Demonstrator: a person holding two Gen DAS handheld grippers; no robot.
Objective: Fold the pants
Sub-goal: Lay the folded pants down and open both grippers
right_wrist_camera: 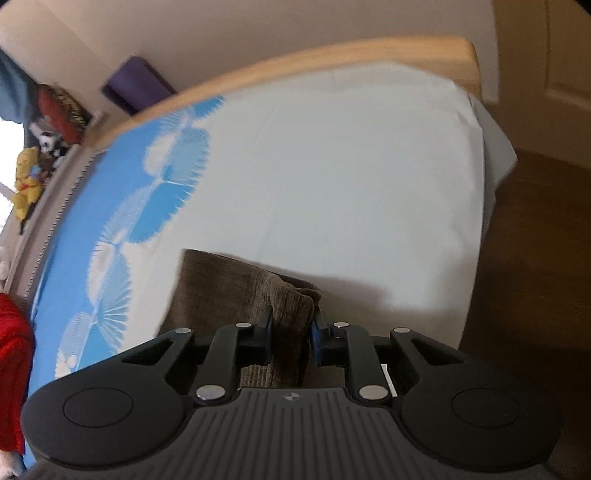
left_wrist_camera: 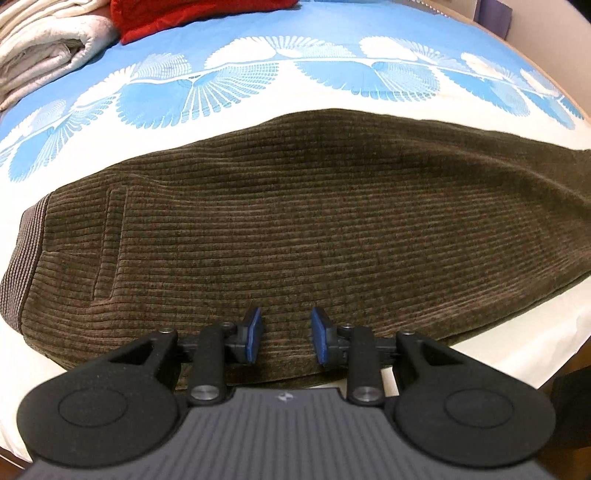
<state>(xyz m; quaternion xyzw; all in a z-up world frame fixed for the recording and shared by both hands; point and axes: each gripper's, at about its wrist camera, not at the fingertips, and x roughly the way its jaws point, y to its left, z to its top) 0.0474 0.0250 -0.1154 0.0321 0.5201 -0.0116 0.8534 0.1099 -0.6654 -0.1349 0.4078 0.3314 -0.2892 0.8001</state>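
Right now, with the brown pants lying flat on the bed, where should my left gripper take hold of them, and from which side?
Probably the near edge of the brown pants, just ahead of the left gripper. Come in low from the near bedside: the cloth lies flat, so only its edge offers a layer to pinch.

Brown corduroy pants (left_wrist_camera: 295, 229) spread mid-frame on blue-white bedsheet (left_wrist_camera: 258, 74), left tongs (left_wrist_camera: 287, 341) parted over near edge, folded blankets (left_wrist_camera: 48, 48) upper left

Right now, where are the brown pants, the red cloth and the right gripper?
brown pants (left_wrist_camera: 295, 221): left wrist view, middle of the ribbed fabric.
red cloth (left_wrist_camera: 192, 16): left wrist view, its lower front fold, top left.
right gripper (right_wrist_camera: 291, 332): right wrist view, midway between fingertips, closed on the pants' leg end.
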